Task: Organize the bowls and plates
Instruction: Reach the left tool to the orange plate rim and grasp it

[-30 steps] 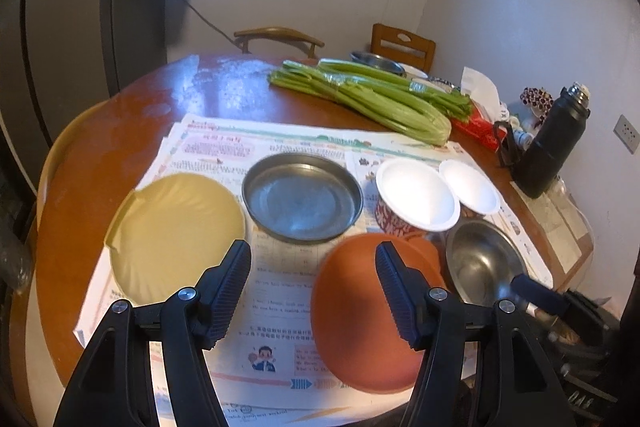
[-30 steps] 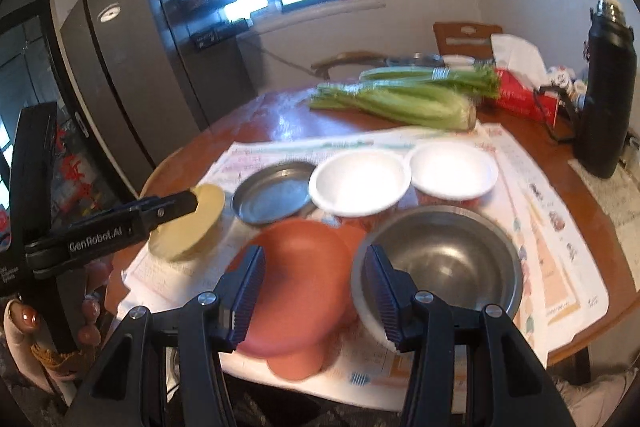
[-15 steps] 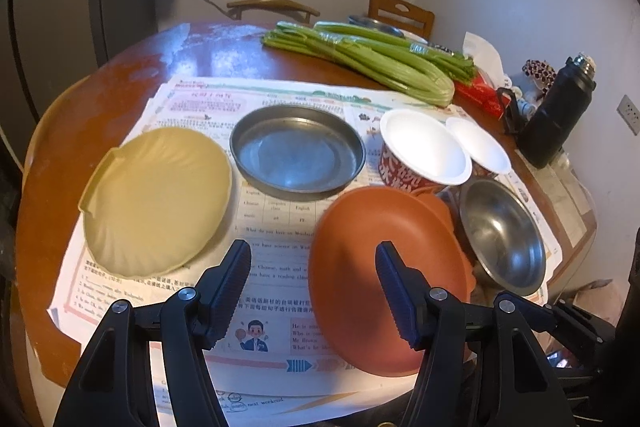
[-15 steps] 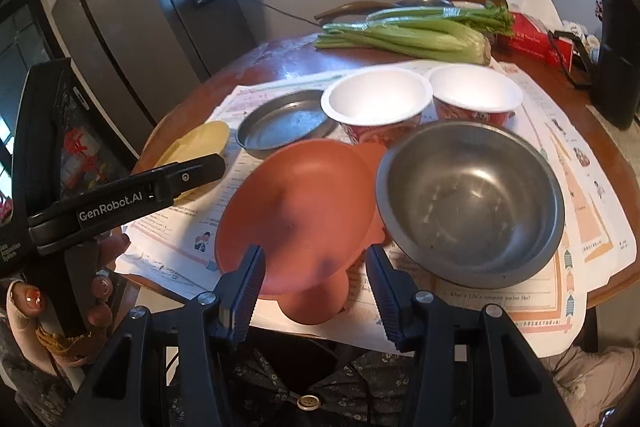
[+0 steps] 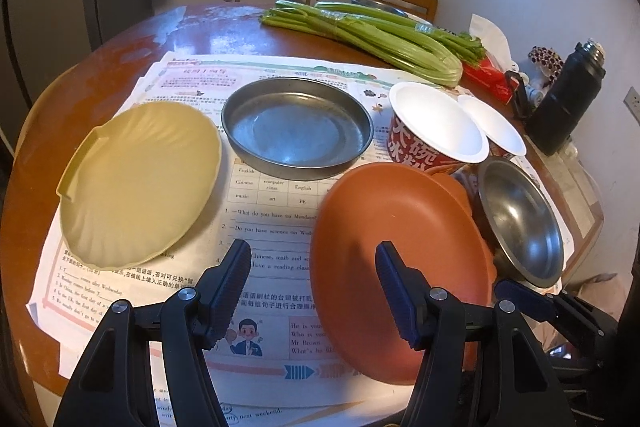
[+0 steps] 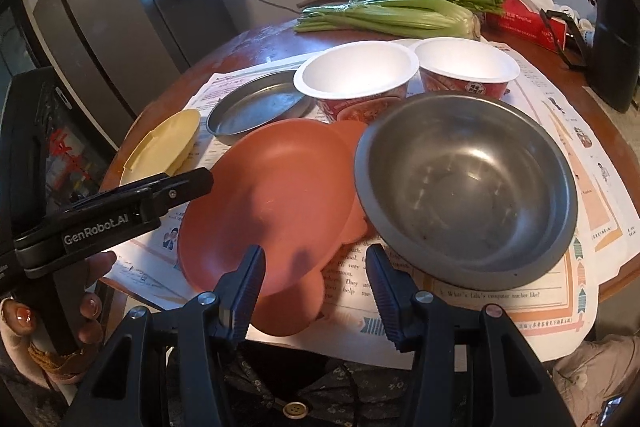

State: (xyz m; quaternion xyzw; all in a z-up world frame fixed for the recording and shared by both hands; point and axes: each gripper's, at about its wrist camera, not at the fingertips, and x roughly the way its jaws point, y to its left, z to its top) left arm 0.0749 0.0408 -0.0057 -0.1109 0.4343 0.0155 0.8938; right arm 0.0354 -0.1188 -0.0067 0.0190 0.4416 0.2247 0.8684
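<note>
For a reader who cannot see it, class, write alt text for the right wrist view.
The right gripper, its fingers apart and holding nothing, hovers over an orange plate and a steel bowl on a newspaper-covered round table. Behind stand two white-lined paper bowls, a steel pan, a yellow plate and celery.

The flat plate [image 5: 136, 183] lies left of the metal pan [image 5: 296, 127]; two cups [image 6: 356, 79] stand behind the metal bowl [image 6: 468, 187].

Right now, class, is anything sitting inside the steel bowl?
No: in the right wrist view the steel bowl shows only its bare, shiny inside.
</note>
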